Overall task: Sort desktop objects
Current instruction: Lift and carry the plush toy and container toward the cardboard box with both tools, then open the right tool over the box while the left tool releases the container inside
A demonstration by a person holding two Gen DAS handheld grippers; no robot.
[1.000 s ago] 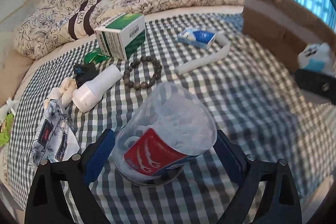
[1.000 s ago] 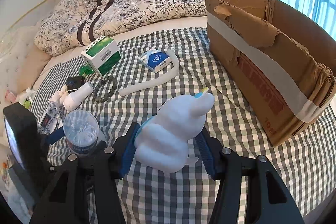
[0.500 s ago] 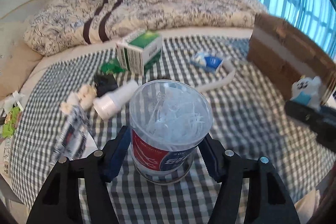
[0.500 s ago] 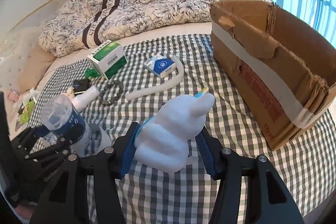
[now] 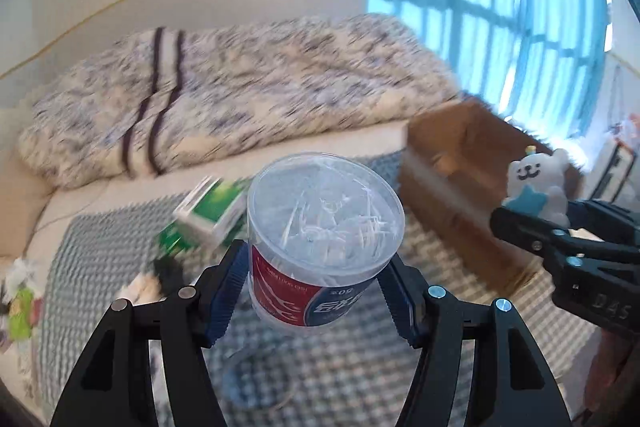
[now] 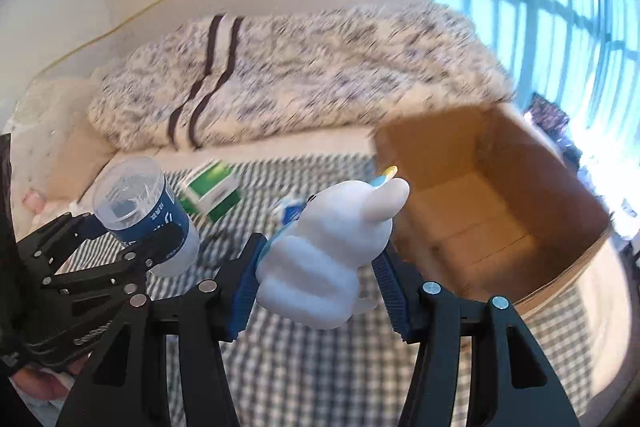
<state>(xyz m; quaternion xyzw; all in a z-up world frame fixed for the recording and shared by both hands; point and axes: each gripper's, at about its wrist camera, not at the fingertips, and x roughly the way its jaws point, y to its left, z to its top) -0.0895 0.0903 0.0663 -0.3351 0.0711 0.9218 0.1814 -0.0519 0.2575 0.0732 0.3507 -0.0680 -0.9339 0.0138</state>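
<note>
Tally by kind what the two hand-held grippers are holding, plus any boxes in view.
Clear tubs: 1, the tub
Plush toys: 1, the toy
Cardboard boxes: 1, the carton
Green boxes: 1, the green box
Total: 4

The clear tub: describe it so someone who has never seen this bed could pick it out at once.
Start at the open cardboard box on the checked bedspread. Well to its left, off the cover, the left claw grips the clear tub. Its red-and-blue label and thin white sticks distinguish it from the white plush toy.

Clear glossy plastic jar (image 5: 325, 227); matt soft toy (image 6: 328, 259); rough cardboard box (image 6: 492, 211).
</note>
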